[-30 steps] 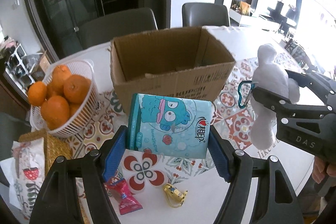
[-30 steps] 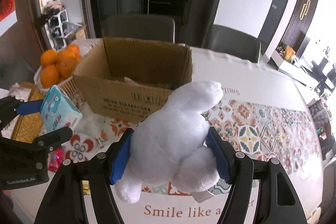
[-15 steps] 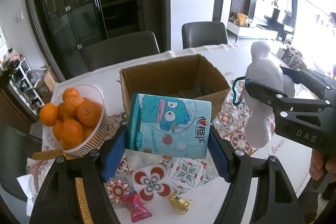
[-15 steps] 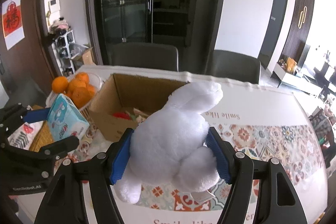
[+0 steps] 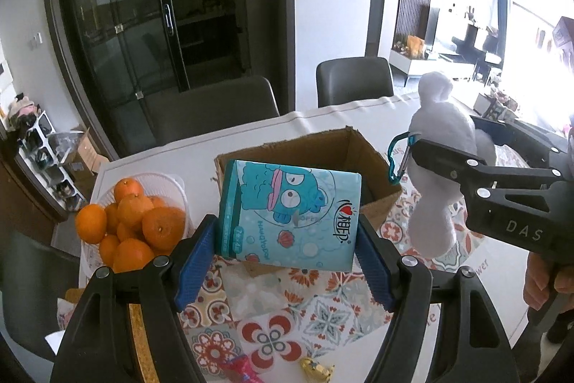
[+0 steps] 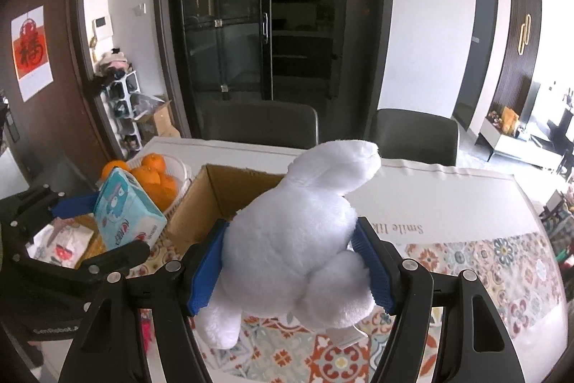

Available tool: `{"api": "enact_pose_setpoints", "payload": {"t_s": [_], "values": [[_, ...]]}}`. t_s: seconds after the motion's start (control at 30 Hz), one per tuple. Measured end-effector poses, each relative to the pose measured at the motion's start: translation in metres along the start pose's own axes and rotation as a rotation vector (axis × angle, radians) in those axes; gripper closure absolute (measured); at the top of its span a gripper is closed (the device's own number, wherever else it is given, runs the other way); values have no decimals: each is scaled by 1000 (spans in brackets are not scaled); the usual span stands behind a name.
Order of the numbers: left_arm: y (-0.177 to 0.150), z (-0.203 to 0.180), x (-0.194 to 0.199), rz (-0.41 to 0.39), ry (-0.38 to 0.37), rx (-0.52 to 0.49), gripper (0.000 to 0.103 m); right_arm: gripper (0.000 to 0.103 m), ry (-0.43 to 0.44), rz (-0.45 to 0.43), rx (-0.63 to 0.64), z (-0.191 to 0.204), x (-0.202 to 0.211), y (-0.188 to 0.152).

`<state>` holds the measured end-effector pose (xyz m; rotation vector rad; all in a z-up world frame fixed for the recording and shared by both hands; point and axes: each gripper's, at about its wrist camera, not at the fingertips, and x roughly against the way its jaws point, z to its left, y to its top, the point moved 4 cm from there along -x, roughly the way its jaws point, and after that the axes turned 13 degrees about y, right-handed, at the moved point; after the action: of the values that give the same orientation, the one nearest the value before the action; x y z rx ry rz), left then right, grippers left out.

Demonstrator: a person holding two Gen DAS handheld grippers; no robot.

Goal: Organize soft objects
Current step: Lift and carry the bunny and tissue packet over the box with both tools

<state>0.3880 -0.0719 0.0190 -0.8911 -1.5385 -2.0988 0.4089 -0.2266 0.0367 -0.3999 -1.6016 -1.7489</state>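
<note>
The left gripper (image 5: 287, 261) is pinching a blue tissue pack (image 5: 288, 214) between its blue pads, holding it in the air. The right gripper (image 6: 292, 270) is squeezing a white plush rabbit (image 6: 301, 239), also aloft. An open cardboard box (image 5: 362, 164) is sitting on the patterned table at twelve o'clock beyond the pack, with a basket of oranges (image 5: 132, 221) at nine o'clock. Both soft items appear mid-carry; next, each likely needs lowering over the box opening before release.
</note>
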Motion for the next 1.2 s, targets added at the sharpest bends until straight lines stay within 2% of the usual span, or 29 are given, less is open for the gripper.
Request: {"api": "enact_pose_setpoints", "payload": {"t_s": [0.37, 0.87, 1.2], "values": [[22, 4, -36, 3, -5, -2, 29, 33, 41, -25, -11, -9, -34, 24], [21, -2, -109, 55, -21, -19, 29, 33, 87, 54, -56, -38, -108, 19], [20, -9, -147, 84, -46, -46, 29, 33, 114, 148, -78, -55, -151, 10]]}}
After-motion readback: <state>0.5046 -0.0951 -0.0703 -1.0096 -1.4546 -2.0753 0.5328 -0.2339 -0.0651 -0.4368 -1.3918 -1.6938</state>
